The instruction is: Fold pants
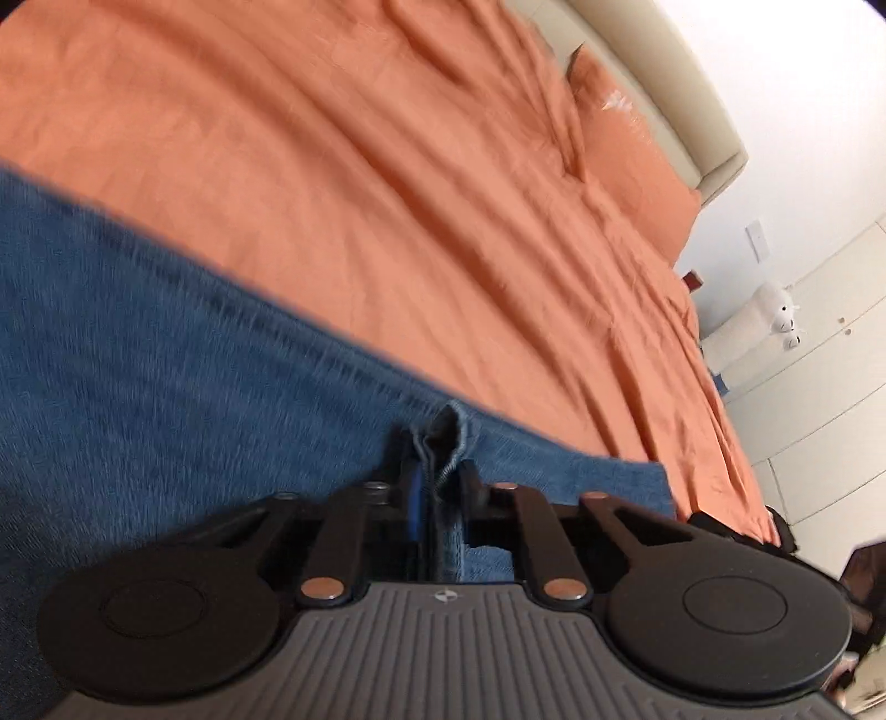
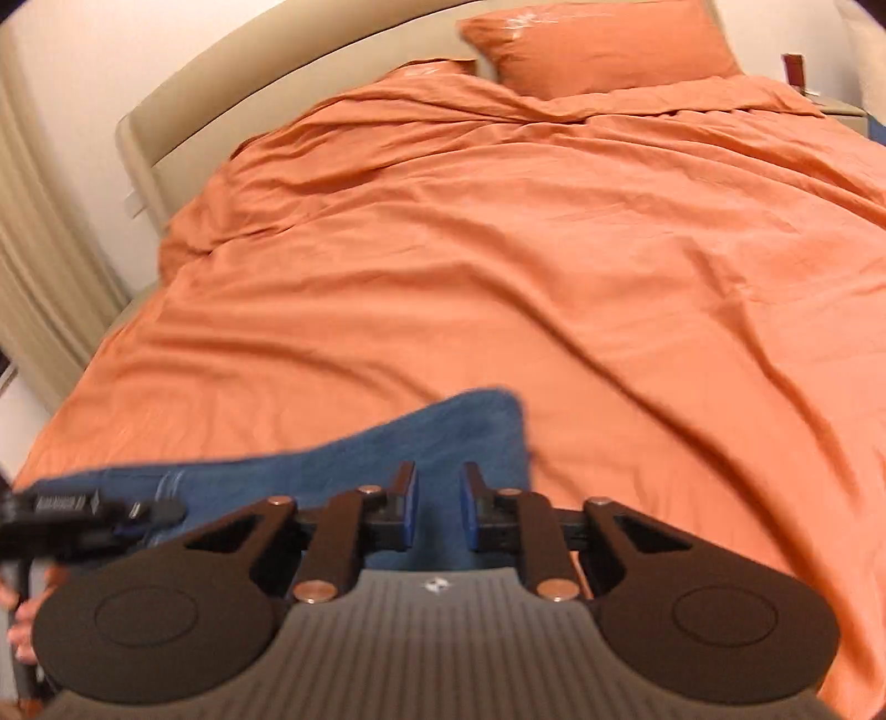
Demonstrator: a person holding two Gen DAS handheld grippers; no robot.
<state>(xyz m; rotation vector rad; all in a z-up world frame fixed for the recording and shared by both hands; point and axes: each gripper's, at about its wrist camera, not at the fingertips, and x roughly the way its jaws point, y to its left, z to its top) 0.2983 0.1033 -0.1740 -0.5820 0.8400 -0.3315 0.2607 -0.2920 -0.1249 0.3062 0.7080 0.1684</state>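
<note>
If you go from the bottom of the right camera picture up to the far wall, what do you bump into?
Right gripper → jeans → orange duvet → pillow → headboard.

The left tongs (image 1: 437, 476) point down at a slant, jaws pinched tight on a bunched fold of the pants (image 1: 166, 343). The right tongs (image 2: 438, 498) tilt down likewise, blue pads (image 2: 468, 515) standing slightly apart with nothing pressed between them. In the right wrist view, the left tongs show at the left edge, with fingers (image 2: 19, 615) below them.
</note>
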